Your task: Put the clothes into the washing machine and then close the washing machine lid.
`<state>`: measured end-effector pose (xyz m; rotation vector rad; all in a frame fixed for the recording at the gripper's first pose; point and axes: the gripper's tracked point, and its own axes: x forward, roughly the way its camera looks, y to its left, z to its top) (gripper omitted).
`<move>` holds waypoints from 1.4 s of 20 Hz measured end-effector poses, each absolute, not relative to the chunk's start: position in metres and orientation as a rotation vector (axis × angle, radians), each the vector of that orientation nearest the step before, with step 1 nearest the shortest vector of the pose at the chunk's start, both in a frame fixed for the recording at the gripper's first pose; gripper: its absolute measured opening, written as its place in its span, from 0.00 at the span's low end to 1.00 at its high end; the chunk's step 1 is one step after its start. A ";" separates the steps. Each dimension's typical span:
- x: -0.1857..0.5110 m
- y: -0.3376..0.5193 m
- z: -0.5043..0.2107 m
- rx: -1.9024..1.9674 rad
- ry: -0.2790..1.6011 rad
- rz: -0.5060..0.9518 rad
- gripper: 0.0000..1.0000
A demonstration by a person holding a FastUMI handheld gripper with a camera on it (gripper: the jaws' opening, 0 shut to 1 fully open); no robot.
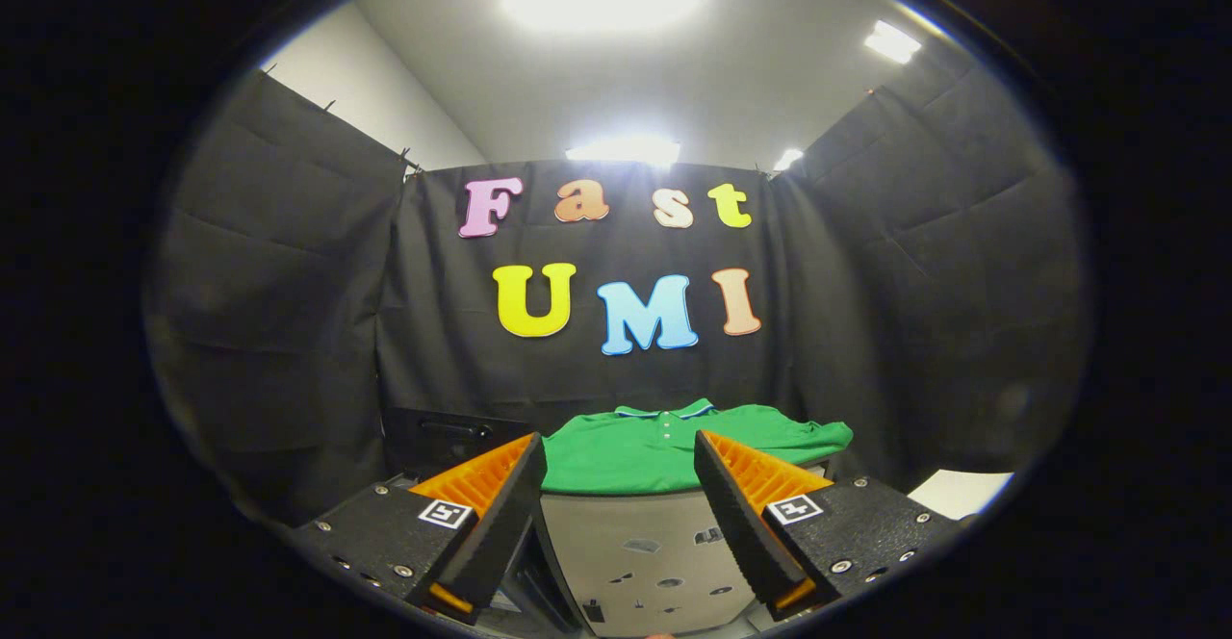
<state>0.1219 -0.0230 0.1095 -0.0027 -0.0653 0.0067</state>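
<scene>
Your gripper [621, 485] has its fingers spread wide, holding and touching nothing. The green shirt [664, 447] lies at twelve o'clock beyond them, atop the washing machine [645, 543].

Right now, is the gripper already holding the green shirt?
No: the gripper is open, its fingers spread apart with nothing between them, and the green shirt lies beyond them on the washing machine.

Matt green cloth shirt [664, 447] — smooth, glossy grey lid [645, 543] beneath.
</scene>
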 end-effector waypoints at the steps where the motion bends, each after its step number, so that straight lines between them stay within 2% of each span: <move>1: 0.131 -0.027 0.114 -0.002 -0.068 0.005 0.96; 15: 0.247 -0.075 0.130 -0.023 0.061 -0.005 0.95; 28: 0.345 -0.080 0.091 -0.058 0.292 0.035 0.96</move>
